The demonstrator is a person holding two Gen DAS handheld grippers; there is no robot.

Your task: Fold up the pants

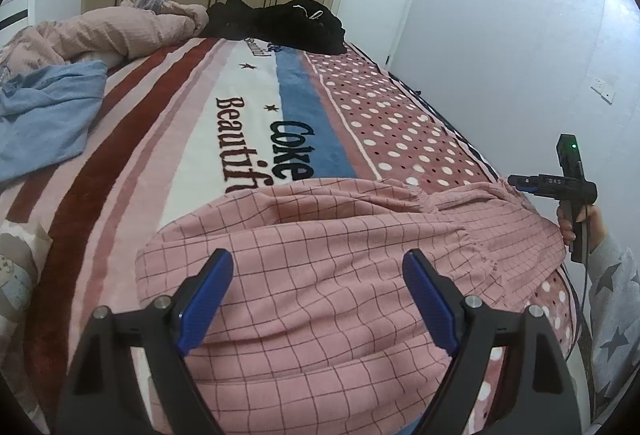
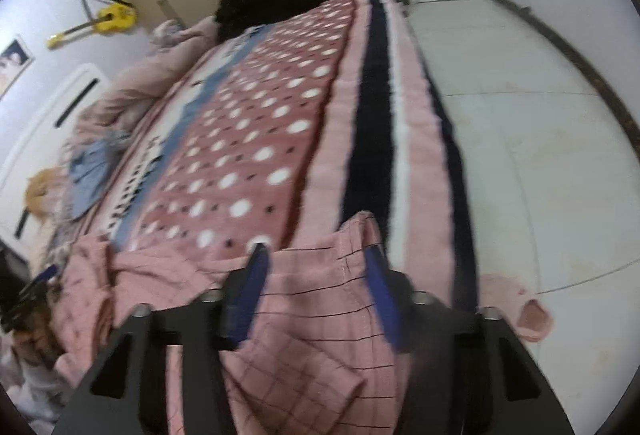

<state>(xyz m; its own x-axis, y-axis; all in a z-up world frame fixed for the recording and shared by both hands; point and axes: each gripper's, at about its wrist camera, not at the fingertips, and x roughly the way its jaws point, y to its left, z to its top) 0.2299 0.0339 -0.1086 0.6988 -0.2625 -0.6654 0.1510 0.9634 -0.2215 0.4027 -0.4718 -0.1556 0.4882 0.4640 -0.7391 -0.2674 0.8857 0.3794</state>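
Note:
Pink checked pants (image 1: 320, 259) lie spread across the near end of the bed, on a striped and dotted blanket (image 1: 248, 107). My left gripper (image 1: 318, 267) is open above the pants, its blue pads apart, holding nothing. My right gripper (image 2: 316, 259) is open over the pants' edge (image 2: 320, 299) at the bed's right side; the cloth lies between and under its fingers. The right gripper also shows in the left wrist view (image 1: 516, 180), at the pants' far right end.
A black garment pile (image 1: 280, 21) lies at the far end of the bed. A blue garment (image 1: 48, 107) and a pink quilt (image 1: 100, 31) lie at the left. Wardrobe doors and a white door stand behind. White tiled floor (image 2: 540, 155) and a pink slipper (image 2: 532, 319) are on the right.

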